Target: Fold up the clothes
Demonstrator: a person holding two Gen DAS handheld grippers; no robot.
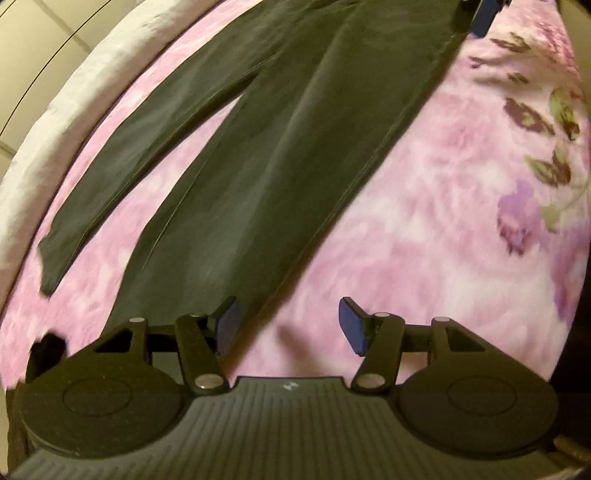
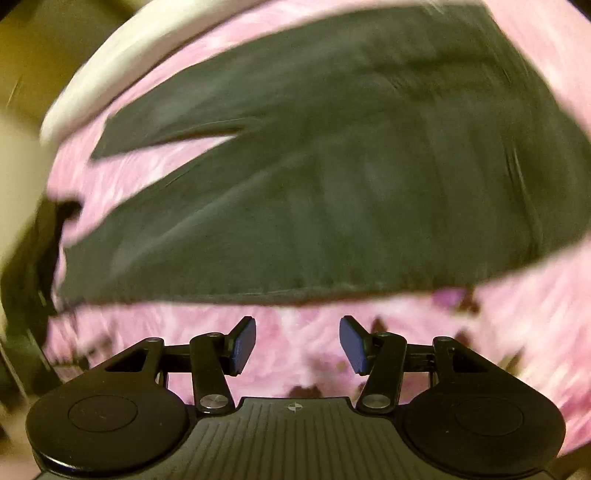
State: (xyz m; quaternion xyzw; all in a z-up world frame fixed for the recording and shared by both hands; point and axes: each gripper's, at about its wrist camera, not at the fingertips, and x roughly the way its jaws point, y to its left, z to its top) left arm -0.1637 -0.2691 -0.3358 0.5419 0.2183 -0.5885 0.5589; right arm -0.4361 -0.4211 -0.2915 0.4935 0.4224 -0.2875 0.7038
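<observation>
Dark pants (image 1: 280, 155) lie flat on the pink floral bedspread (image 1: 424, 206), legs split in a V, not yet folded.

Left wrist view: pants' long axis runs from near-centre away to the far top; one leg's hem end sits right at the left gripper (image 1: 288, 325), partly under its left pad, the other leg angles off to the far left. Jaws wide, nothing between the pads, only cloth edge and bedspread below. Right gripper's blue pad (image 1: 484, 14) shows at the far end of the pants, near the waist.

Right wrist view (blurred): right gripper (image 2: 297, 345) is wide too, empty, over bare bedspread; the pants' (image 2: 332, 192) edge lies just beyond the tips, long axis running left-right across the view.

So, my read: left is nearer the hem, right nearer the waist end; each needs a short reach fwd to pinch.
</observation>
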